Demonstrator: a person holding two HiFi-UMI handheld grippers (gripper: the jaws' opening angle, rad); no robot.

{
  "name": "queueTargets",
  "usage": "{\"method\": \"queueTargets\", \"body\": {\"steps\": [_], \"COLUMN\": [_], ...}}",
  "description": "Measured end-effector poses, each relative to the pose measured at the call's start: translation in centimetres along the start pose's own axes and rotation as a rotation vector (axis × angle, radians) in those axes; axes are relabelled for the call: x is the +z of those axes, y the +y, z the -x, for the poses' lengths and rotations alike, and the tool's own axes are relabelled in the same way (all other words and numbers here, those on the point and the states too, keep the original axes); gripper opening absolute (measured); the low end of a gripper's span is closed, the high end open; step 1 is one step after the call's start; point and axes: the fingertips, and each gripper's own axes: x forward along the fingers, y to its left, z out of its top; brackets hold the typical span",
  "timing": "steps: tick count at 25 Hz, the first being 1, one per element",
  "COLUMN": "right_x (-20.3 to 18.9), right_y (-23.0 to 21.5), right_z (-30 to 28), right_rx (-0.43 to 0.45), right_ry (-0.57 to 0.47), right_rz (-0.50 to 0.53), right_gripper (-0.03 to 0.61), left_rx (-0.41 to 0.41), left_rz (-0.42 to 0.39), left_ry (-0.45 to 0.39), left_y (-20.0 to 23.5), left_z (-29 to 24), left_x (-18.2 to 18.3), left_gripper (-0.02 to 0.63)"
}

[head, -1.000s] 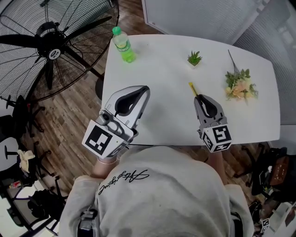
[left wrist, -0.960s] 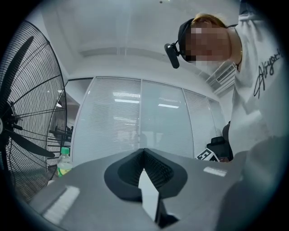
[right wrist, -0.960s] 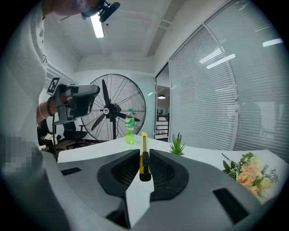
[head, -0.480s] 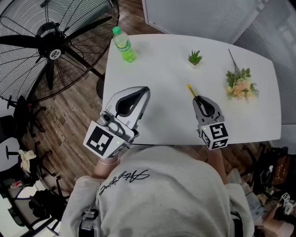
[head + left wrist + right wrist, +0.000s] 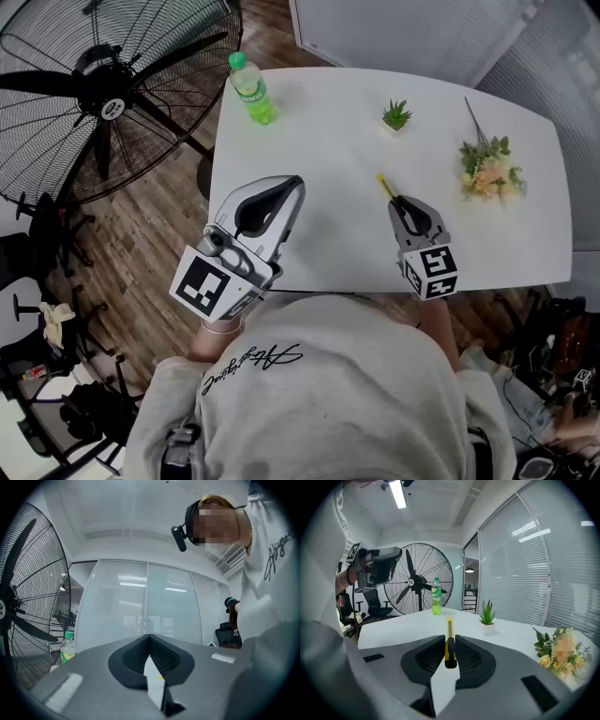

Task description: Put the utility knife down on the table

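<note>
Utility knife (image 5: 449, 629) half-hidden in right tool (image 5: 450, 643)

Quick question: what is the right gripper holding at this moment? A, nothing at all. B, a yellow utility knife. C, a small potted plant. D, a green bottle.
B: in the right gripper view, the right gripper has its fingers closed on the yellow utility knife, while the green bottle and the potted plant stand apart on the table.
</note>
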Motion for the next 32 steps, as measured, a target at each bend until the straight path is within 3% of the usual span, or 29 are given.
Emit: {"method": "queueTargets", "body": {"steps": [32], "right_x": [-5.4], "right_y": [0.9], "right_z": [-1.8], "right_rx": [0.037], "right_ry": [0.166], "right_rz": [0.002], "right_gripper": [0.067], "left_rx": [0.011], "left_rz": [-0.011], "left_ry": [0.007], "left_y": [0.1], "left_z": [0.6], "left_x": [0.0], "left_gripper": [-0.001]}}
